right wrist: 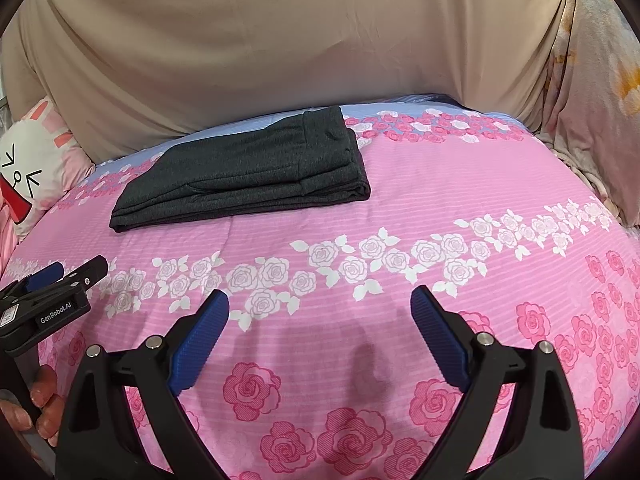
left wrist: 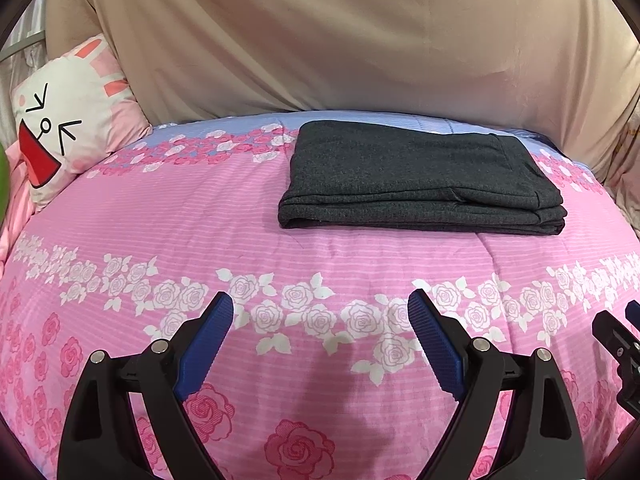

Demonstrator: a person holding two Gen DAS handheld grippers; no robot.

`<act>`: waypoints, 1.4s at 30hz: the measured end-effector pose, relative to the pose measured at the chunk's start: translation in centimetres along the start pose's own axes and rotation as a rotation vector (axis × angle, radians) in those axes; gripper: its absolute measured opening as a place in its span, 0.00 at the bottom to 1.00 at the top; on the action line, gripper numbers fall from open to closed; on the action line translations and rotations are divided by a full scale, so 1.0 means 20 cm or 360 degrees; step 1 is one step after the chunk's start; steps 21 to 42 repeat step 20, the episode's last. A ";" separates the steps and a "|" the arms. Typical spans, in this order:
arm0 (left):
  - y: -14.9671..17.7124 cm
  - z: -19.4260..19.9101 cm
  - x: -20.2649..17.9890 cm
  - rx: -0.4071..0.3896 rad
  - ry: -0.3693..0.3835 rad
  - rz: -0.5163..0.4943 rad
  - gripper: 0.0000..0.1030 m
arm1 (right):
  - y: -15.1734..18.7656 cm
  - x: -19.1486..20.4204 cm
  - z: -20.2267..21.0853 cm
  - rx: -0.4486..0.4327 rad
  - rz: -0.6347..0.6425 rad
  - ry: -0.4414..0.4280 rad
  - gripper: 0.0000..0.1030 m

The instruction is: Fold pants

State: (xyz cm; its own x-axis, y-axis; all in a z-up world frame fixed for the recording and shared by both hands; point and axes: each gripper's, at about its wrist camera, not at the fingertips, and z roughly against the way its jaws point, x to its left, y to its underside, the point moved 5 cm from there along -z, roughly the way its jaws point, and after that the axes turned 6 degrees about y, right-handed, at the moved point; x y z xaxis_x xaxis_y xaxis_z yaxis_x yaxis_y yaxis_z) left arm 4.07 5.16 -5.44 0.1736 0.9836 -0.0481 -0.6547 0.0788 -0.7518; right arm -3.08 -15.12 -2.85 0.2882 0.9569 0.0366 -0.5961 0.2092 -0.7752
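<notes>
Left wrist view showed the left gripper [left wrist: 320, 308] at the bottom of the frame, its two blue ribbed fingers [left wrist: 208, 344] spread wide apart with nothing between them, hanging above the pink rose-printed quilt [left wrist: 160, 240]. At the lower right edge of that frame a sliver of the right gripper [left wrist: 618, 340] poked in, just beside the left one. In the right wrist view the right gripper [right wrist: 320, 304] sat likewise at the bottom centre, released, its blue pads [right wrist: 440, 340] splayed and empty over the quilt [right wrist: 480, 184]; the left gripper [right wrist: 68, 276] appeared at the left edge, and a hand [right wrist: 40, 404] wrapped around its handle showed in the lower left corner. Further up, the pants [left wrist: 416, 176], dark grey, lay folded into a flat, layered rectangle on the quilt, in the upper middle of the left wrist frame, right of centre, well apart from both sets of tongs. The right wrist view had the pants [right wrist: 248, 172] in the upper left of centre, waistband end toward the right. Behind them a beige sheet [left wrist: 340, 40] filled the top of the frame. A cartoon bunny pillow [left wrist: 68, 120] leaned at the left edge, and a pale floral cloth [right wrist: 600, 80] hung at the upper right of the right wrist view.
</notes>
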 end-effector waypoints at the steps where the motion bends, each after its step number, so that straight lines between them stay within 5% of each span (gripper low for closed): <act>1: 0.00 0.00 0.00 -0.0006 -0.0007 -0.0002 0.84 | 0.00 0.00 0.00 0.0000 0.0000 -0.0001 0.87; 11: -0.01 0.05 -0.01 -0.0082 -0.0018 -0.0025 0.85 | 0.00 0.00 0.00 0.0001 0.0000 0.0000 0.87; 42: -0.01 0.02 -0.01 -0.0036 -0.0063 -0.0029 0.85 | 0.00 0.00 -0.01 0.0001 0.0000 -0.0002 0.87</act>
